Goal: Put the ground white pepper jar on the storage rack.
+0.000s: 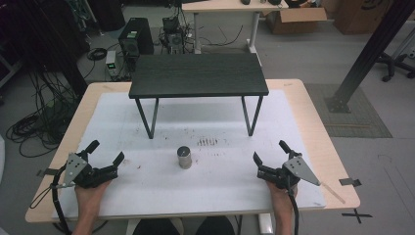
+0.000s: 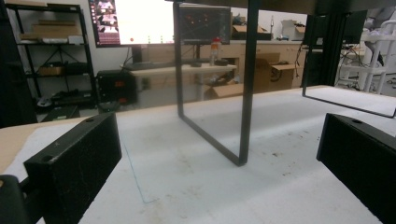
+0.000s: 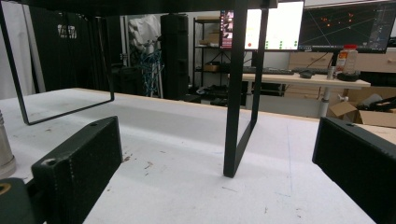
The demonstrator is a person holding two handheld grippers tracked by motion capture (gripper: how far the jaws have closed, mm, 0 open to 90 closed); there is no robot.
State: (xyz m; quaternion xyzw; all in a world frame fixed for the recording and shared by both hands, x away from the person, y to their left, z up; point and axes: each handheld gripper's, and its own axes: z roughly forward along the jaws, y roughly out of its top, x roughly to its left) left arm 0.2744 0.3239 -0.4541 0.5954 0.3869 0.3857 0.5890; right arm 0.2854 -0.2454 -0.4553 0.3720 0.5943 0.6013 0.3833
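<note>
One squat metal cylinder stands upright between two released claws, left claw and right claw, each empty.

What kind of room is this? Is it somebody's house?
Probably not a house: it looks like a lab or workshop. A big monitor shows graphs, a computer tower sits on the floor among loose cables, and cardboard boxes stand around the work table.

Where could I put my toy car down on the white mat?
Bare mat lies between the left gripper and the metal cylinder, and between the cylinder and the right gripper. Under the small black table is bare too, though its legs crowd it.
</note>
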